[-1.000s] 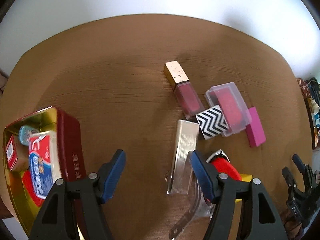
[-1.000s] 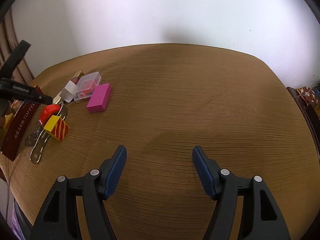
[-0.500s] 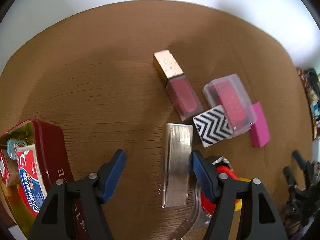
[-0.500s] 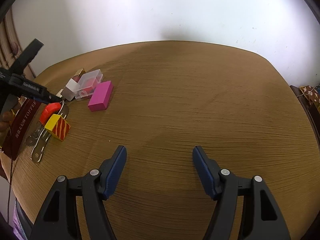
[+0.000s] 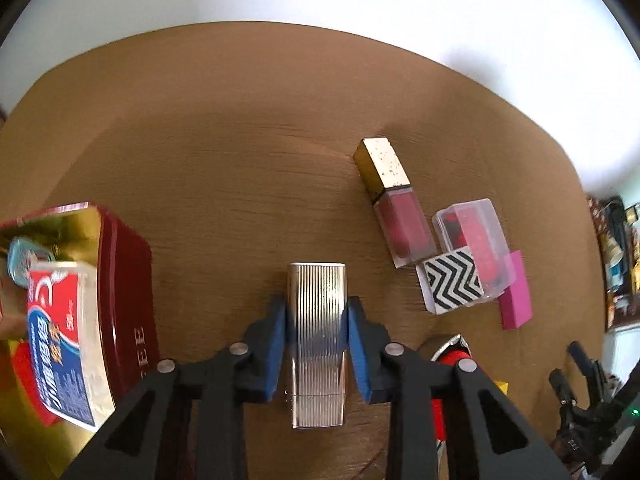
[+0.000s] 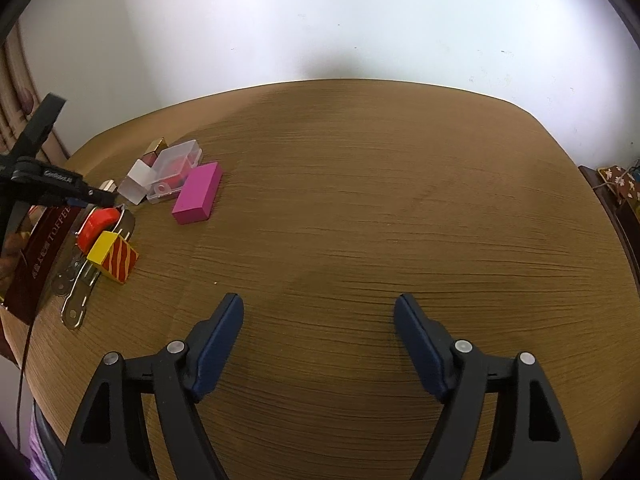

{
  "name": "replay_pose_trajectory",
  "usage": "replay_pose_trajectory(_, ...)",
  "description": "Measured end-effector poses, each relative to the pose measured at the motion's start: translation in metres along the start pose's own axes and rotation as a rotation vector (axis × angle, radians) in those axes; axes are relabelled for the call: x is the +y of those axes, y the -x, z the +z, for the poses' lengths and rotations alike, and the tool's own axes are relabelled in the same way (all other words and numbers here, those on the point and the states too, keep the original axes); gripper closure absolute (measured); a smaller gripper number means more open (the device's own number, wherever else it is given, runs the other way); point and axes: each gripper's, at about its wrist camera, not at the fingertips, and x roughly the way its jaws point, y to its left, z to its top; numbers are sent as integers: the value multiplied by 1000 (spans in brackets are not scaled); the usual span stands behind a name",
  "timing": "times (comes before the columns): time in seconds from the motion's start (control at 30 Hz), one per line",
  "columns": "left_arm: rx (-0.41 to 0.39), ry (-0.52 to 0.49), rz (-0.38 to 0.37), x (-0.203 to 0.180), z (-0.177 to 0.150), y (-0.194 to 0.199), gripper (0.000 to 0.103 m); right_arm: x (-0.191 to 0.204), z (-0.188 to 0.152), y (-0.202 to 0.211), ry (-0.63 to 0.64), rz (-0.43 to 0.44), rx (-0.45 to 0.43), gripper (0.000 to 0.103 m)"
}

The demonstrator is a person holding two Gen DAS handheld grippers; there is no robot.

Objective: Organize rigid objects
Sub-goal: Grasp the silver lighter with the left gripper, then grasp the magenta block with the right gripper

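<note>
My left gripper (image 5: 317, 322) is shut on a ribbed silver case (image 5: 318, 344) that lies on the brown table (image 5: 224, 152). A red and gold tin (image 5: 120, 292) with a toothpaste box (image 5: 56, 336) in it stands to the left. To the right lie a gold-capped lip gloss (image 5: 394, 200), a clear box with red contents (image 5: 476, 244), a zigzag block (image 5: 454, 282) and a pink block (image 5: 516, 292). My right gripper (image 6: 319, 340) is open and empty over bare table, far right of the pile (image 6: 172, 184).
A red-handled metal tool (image 6: 98, 222) and a yellow striped block (image 6: 114, 256) lie near the tin (image 6: 36, 256) at the table's left edge. A white wall stands behind the table. A chair edge (image 6: 616, 200) shows at the right.
My left gripper has moved right over the silver case and closed on it. The right gripper has stayed open and hardly moved.
</note>
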Motion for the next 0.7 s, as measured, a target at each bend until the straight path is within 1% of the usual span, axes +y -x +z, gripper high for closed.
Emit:
replay_pose_trajectory(0.07,-5,-2,-23,3,-5,5,74,0,3,1,-2,2,-7,27)
replay_pose_trajectory(0.17,-28,0,-33,2,-11,15,74,6,15,3,1,49,-16,27)
replay_pose_trajectory(0.33,-59,23,-56,-2,-18,30,74,31,47,-6,39,115,-26,28)
replay_pose_trajectory(0.4,-61,38,-49,-18,-26,32,74,43,59,-13,60,131,-19,28)
replay_pose_trajectory(0.43,-60,43,-56,-15,-40,33,74,51,66,-18,74,142,-9,30)
replay_pose_trajectory(0.53,-61,62,-59,-9,-43,36,74,68,75,-29,102,155,9,33)
replay_pose_trajectory(0.6,-58,72,-73,2,-39,36,74,78,77,-38,130,144,27,36)
replay_pose_trajectory(0.7,-59,77,-79,13,-39,42,74,89,79,-55,159,129,64,45)
